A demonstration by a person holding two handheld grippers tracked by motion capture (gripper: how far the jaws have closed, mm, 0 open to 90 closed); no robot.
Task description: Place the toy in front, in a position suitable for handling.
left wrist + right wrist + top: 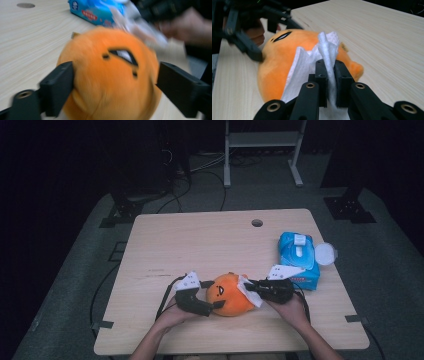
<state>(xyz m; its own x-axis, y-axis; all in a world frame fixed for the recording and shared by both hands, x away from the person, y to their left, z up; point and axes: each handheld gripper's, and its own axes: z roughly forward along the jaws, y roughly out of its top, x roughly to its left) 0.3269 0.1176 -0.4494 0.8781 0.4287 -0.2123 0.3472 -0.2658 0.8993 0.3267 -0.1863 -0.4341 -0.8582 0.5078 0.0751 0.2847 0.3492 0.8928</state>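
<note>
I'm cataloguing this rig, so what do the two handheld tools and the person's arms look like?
Left tool and right tool: black bodies with blocky black jaws, brass-ringed pivot holes, a pale three-cornered plate on top and a thin black cable trailing. The forearms are bare, with no sleeves in sight.

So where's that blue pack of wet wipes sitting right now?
In the high view, the blue plastic pack of wet wipes lies near the right edge of the light wooden table, just beyond the right gripper and the round orange plush toy.

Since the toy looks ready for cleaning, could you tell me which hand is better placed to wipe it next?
Right, probably. The right gripper is shut on the white wipe, which already lies against the orange plush toy. The left gripper brackets the toy, suiting it for steadying.
</note>
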